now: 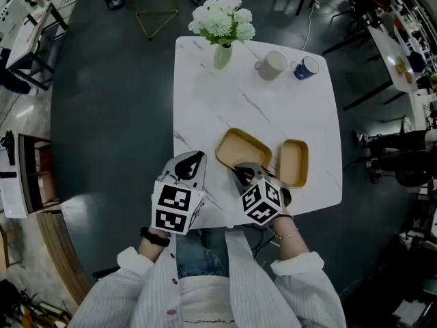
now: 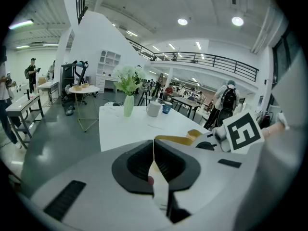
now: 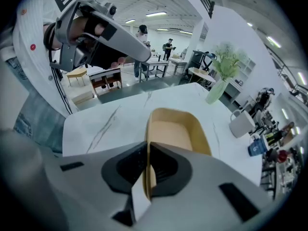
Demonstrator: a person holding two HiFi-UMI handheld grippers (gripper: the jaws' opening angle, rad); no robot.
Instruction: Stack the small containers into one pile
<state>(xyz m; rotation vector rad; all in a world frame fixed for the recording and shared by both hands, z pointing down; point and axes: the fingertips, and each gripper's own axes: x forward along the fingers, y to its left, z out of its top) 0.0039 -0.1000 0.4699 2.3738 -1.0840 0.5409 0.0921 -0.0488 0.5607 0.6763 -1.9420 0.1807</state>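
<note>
Head view: 2 tan containers lie just beside each other near the front edge of the white table [image 1: 205, 87]. The right gripper [image 1: 240, 173] reaches the near rim of the left container [image 1: 247, 145]. The right container [image 1: 293, 162] lies untouched, and the left gripper [image 1: 194, 161] sits apart to the left.

Left gripper view: its jaws are pressed together with nothing between them.

Right gripper view: its jaws are clamped on the left container's wall.

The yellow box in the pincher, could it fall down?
Maybe. The right gripper pinches the tan container only by one thin rim, so it might tilt or slip when lifted. The second container lies close beside it and could get bumped.
</note>
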